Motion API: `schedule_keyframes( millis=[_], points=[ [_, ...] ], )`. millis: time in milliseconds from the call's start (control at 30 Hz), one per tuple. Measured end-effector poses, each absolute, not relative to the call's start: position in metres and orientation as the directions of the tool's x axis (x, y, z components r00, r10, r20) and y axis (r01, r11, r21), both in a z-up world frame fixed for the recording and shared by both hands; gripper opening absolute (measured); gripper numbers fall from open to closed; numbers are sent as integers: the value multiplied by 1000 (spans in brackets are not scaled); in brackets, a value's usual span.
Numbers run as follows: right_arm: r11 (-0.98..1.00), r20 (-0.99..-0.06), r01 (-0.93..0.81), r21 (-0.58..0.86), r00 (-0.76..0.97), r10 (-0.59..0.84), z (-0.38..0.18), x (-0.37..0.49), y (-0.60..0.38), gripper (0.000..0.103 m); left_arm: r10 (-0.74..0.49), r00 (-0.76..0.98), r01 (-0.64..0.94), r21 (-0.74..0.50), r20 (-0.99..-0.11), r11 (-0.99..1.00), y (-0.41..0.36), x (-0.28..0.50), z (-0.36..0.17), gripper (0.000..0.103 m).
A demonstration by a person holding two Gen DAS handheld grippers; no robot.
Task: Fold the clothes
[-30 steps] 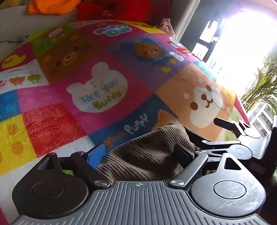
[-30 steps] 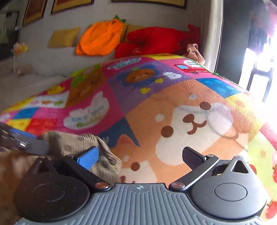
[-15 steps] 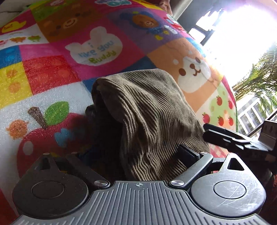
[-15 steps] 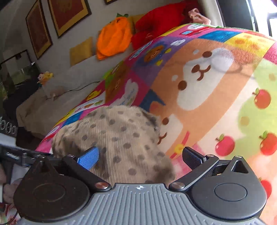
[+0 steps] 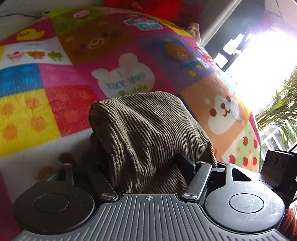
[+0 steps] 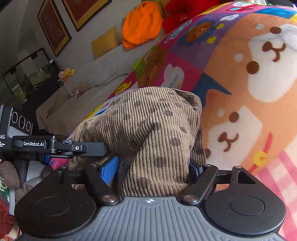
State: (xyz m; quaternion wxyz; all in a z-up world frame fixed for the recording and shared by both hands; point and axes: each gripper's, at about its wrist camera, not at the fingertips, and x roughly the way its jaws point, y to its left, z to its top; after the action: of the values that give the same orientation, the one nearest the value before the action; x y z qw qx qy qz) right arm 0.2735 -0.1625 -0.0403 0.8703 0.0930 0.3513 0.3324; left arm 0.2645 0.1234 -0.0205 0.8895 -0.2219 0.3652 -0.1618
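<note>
A brown corduroy garment [image 5: 148, 133] lies bunched on the colourful cartoon blanket [image 5: 74, 77]. In the right wrist view its surface shows dark dots [image 6: 148, 133]. My left gripper [image 5: 144, 172] is closed on one edge of the garment, with cloth draped over its fingers. My right gripper [image 6: 154, 166] is closed on another edge, the cloth filling the space between its blue pads [image 6: 109, 168]. The left gripper's body [image 6: 55, 146] shows at the left of the right wrist view, close beside the right one.
The blanket covers a bed. An orange garment [image 6: 141, 24], a red garment [image 6: 185, 11] and a yellow cushion [image 6: 104, 44] lie at the far side by the wall. A bright window [image 5: 263, 70] and a plant [image 5: 280, 111] stand on the right.
Both grippers pulled back towards the near edge with the garment. The cloth now stands taller and nearer the cameras, and the right gripper's jaws have closed in on it.
</note>
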Motion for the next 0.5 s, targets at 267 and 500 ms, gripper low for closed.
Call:
schedule_keyframes(
  millis=[267,500],
  points=[
    [794,-555,-532,295,581,595,-38,297,-111,82,-326,752,65,-428,-572,902,158,288,-9,81],
    [779,-510,-625,-45,685,521,-14,245,-122,100,-319,854,157,-382,-410,911,165,254,48,93]
  ],
)
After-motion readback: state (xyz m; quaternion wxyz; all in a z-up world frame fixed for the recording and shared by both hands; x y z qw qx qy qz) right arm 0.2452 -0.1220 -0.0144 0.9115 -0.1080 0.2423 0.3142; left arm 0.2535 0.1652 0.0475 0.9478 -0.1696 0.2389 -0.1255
